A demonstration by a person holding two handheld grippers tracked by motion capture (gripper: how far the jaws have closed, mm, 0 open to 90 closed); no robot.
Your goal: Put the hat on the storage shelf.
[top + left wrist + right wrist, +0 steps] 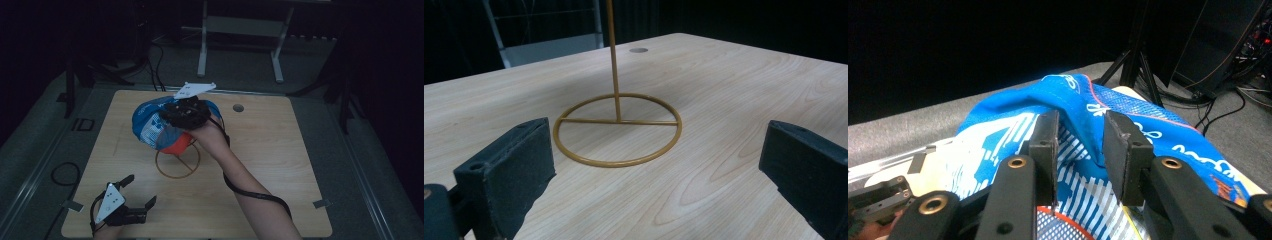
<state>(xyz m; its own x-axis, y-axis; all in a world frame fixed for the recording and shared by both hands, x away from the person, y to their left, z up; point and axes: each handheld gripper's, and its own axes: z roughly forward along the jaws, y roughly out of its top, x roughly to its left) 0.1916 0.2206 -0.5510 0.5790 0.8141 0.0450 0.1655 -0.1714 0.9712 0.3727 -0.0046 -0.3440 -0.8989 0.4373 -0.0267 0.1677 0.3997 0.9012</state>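
Note:
A blue and white cap (150, 125) with a red underside (180, 145) hangs on top of a gold wire stand, whose ring base (177, 172) rests mid-table. My right gripper (169, 118) reaches onto the cap from the right. In the right gripper view its jaws stand slightly apart, open, with a raised fold of the cap (1079, 107) loose between the right gripper (1080, 135) pads. My left gripper (141, 189) lies at the table's near left corner, open and holding nothing. The left gripper (659, 150) faces the stand's ring (616, 162) and thin rod (613, 50).
The wooden table (280, 165) has a round hole (238, 107) near its far edge. A metal frame (202, 50) stands on the floor behind it. Cables (65, 172) lie on the floor at the left. Tripod legs (1128, 65) stand beyond the cap.

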